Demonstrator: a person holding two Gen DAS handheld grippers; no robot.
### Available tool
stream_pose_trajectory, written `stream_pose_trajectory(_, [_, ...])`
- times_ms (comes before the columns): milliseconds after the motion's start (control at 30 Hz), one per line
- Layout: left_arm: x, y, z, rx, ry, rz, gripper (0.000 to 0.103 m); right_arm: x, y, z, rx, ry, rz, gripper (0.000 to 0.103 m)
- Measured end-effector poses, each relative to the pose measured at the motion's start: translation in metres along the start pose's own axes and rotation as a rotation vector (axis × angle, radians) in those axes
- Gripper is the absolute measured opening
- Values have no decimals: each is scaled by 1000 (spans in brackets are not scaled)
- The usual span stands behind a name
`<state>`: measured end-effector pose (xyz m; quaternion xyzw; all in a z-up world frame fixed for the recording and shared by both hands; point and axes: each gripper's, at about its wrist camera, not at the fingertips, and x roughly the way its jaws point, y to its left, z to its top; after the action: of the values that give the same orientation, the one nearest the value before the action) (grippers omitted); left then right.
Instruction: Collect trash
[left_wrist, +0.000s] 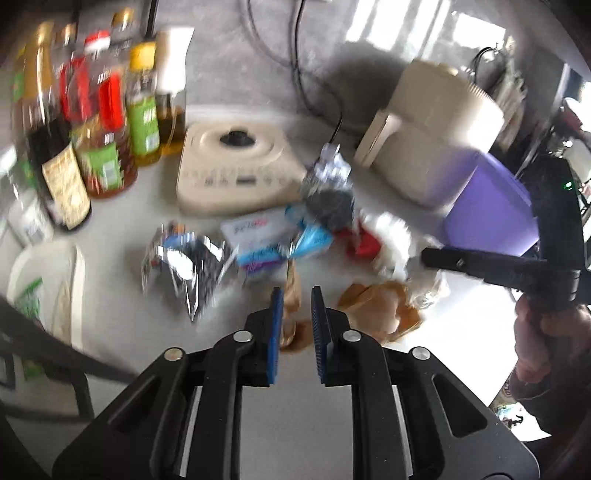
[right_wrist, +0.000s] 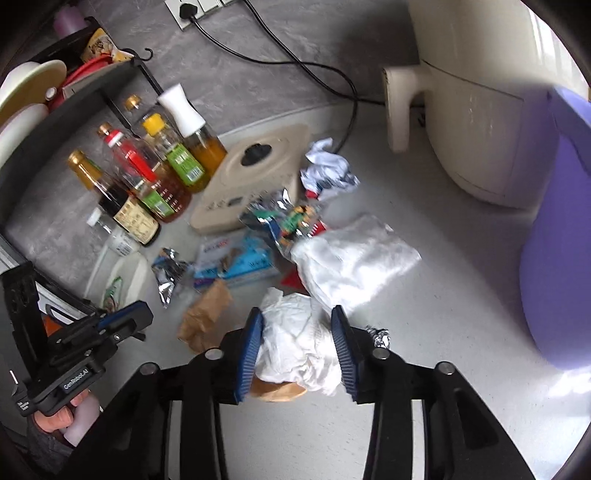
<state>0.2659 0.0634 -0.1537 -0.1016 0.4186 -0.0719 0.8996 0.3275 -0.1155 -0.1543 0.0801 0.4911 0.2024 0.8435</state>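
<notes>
Just in front of the purple bin (right_wrist: 554, 240), the right gripper (right_wrist: 298, 350) clenches a crumpled white tissue (right_wrist: 295, 347) loosely, so it may slip out and drop short.

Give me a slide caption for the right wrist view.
Right claw closed on crumpled white paper above a trash-strewn counter, purple bin at right.

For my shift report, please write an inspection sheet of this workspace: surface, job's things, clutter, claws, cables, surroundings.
Surface: pale grey countertop.
Job's things: crumpled white tissue wad; brown paper scrap; silver foil wrapper; blue flat packet; purple plastic bin.
Clutter: glass sauce bottles; cream kitchen scale.
Claws: right claw shut on the wad; left claw astride the brown paper, grip unclear.
Cables: black cord to wall socket.
Surroundings: cream air fryer.
</notes>
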Motion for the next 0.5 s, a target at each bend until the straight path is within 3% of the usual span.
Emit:
stream_pose_trajectory(67, [5, 3, -7, -14, 17, 32, 52, 2, -3, -2, -29, 11, -3, 19])
stream_pose_trajectory(333, [35, 4, -17, -94, 71, 98, 54, -24, -8, 15, -76, -17, 39, 16])
stream_pose_trajectory(400, [39, 6, -18, -123, 67, 101, 48, -33, -11, 19, -69, -30, 51, 16])
stream_pose_trajectory(467, [42, 6, -18, -137, 79, 117, 17, -45, -12, 22, -74, -43, 71, 16])
stream_pose_trajectory(500, [42, 6, -18, -145, 85, 124, 11, -51, -13, 23, -82, -49, 81, 16])
